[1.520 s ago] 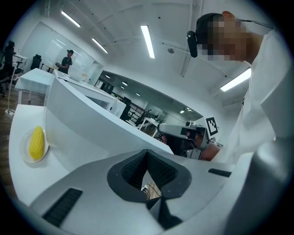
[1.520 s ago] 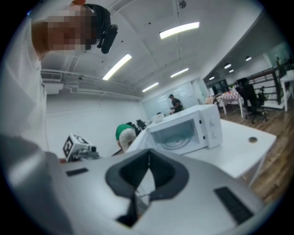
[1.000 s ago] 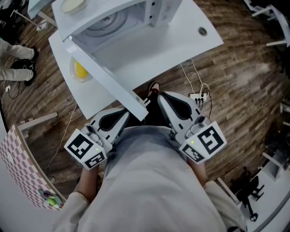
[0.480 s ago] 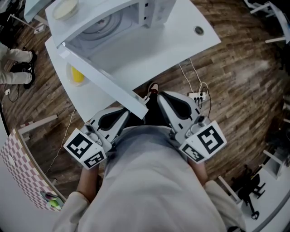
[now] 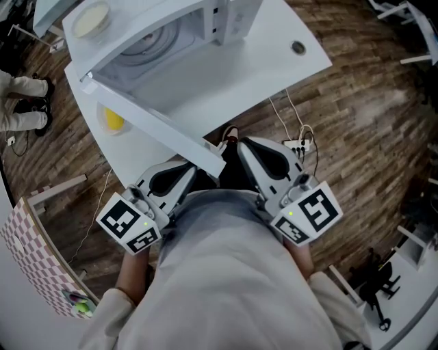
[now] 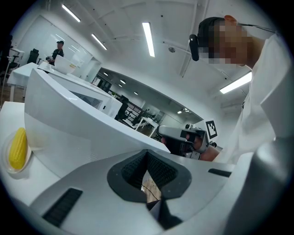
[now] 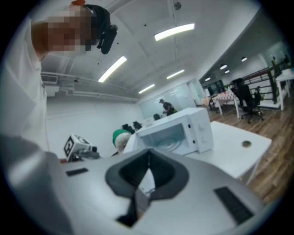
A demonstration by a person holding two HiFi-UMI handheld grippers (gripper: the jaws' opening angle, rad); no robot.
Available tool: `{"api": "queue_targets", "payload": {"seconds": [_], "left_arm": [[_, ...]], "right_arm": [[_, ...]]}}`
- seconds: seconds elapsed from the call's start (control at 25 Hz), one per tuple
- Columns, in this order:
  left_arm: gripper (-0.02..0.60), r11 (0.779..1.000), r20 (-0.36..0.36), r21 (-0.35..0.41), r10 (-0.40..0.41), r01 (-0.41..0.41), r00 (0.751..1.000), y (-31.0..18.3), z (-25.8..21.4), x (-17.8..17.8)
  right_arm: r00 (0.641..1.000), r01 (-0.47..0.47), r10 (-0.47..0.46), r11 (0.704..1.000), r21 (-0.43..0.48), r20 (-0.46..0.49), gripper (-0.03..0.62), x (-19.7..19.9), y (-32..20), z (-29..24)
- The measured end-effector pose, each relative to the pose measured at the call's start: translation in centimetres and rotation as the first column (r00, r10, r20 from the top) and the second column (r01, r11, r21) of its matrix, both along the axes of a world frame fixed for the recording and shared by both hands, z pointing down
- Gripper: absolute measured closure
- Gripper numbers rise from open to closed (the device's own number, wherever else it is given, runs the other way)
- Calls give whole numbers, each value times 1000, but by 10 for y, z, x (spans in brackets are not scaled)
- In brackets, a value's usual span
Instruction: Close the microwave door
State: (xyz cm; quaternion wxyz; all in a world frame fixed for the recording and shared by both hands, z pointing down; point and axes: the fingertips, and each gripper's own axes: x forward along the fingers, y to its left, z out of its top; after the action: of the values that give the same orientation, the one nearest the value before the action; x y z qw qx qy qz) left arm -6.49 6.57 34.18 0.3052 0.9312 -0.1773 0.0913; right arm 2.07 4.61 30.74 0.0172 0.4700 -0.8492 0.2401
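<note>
Seen from above, a white table (image 5: 274,48) fills the upper part of the frame, and its near edge runs on a slant from middle left up to the upper right. A white microwave oven (image 5: 236,17) stands on the table at top centre. Its white microwave door (image 5: 154,123) is swung wide open and reaches from the upper left down towards the centre. The door's free end passes over the table's near edge. It sits just above the left gripper (image 6: 147,153), which is held low against the person's body. The right gripper (image 7: 148,153) is just beside it, at the centre right. The fingers of both grippers are pressed together at the tips with nothing between them. To the right of the table lies open wood-plank floor (image 5: 369,116). A white power strip (image 5: 298,145) with cables lies on the floor near the right gripper. A pink checked box (image 5: 27,253) stands at the lower left. Each gripper carries a marker cube (image 5: 308,213) printed with black-and-white square patterns. A shallow white dish (image 6: 29,153) at the table's left holds a yellow corn cob (image 5: 113,122) and is partly covered by the open door. A round dish (image 5: 91,20) with pale cream contents sits on top of the oven. The oven's open cavity shows a glass turntable (image 5: 147,44). A small round cable hole (image 5: 298,48) marks the table's right end.
</note>
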Motion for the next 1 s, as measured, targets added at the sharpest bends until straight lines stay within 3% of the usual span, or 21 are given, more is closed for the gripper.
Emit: {"api": "queue_targets", "payload": {"seconds": [1.0], "left_arm": [[566,999,-45,-24,22,-23,999,-29,-2,20]], "right_arm": [[1000,2,-2,999,-34,8,571,14,-30,10]]}}
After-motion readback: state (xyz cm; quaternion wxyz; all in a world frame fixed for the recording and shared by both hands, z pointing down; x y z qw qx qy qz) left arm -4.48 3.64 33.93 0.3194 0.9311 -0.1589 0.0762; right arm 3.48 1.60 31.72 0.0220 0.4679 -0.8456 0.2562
